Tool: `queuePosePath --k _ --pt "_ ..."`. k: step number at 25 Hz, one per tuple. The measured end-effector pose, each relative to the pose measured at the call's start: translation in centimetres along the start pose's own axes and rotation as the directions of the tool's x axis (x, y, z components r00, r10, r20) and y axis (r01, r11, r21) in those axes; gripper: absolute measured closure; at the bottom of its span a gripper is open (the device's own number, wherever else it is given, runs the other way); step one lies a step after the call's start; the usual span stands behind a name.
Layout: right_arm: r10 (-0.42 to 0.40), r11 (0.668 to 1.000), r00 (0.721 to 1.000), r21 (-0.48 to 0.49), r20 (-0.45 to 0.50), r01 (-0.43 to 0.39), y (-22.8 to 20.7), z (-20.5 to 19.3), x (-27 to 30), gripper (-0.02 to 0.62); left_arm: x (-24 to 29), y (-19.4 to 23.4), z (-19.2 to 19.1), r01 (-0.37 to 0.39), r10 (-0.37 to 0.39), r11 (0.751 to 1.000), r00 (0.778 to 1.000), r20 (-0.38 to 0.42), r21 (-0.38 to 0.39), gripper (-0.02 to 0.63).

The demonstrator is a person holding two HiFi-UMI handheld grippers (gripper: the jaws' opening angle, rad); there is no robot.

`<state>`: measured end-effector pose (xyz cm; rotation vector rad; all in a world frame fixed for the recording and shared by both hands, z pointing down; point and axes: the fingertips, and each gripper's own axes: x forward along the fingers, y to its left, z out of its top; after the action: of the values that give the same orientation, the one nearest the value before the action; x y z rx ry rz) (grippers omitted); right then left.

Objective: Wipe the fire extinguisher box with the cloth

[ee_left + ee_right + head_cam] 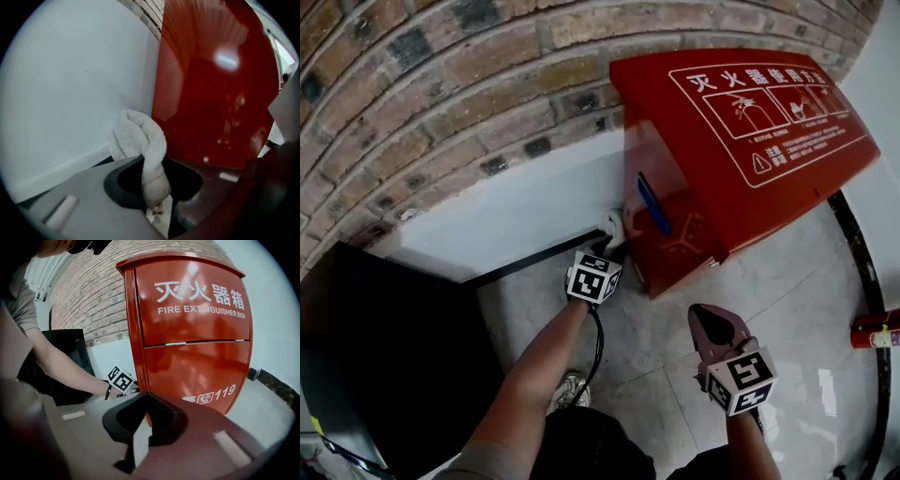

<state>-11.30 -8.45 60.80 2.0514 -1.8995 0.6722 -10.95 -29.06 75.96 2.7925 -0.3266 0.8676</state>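
The red fire extinguisher box point(741, 159) stands against the wall, its front with white lettering facing my right gripper view point(197, 333). My left gripper point(614, 246) is shut on a white cloth point(613, 225) and holds it against the box's left side, low down near the wall. In the left gripper view the twisted cloth point(140, 138) bulges out past the left gripper point(157, 164), right beside the glossy red side panel point(211, 93). My right gripper point(705, 314) hangs back from the box's front, shut and empty point(146, 397).
A brick wall point(441, 84) with a white lower band point(516, 211) runs behind the box. A black cabinet point(384, 347) stands at the left. A red extinguisher point(874, 330) lies at the right edge on the tiled floor point(787, 291). A shoe point(570, 389) shows below.
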Motion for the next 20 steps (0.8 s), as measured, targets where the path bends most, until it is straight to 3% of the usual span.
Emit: queuePosePath --k 6,12,20 --pt "-0.003 1.000 1.000 0.021 -0.016 0.003 -0.2 -0.9 0.0 0.571 -0.5 -2.9 -1.7 0.125 -0.125 0.992 0.992 -0.027 0.016 0.515" --pt "0.003 1.000 1.000 0.012 0.000 -0.003 0.7 -0.4 -1.7 0.571 -3.1 -8.7 -3.5 0.259 -0.254 0.964 0.964 -0.078 0.058 0.515" --pt "0.010 1.000 1.000 -0.014 0.016 -0.010 2.2 -0.6 -5.5 0.571 -6.4 -14.0 -3.8 0.312 -0.308 0.948 0.948 -0.078 0.060 0.515"
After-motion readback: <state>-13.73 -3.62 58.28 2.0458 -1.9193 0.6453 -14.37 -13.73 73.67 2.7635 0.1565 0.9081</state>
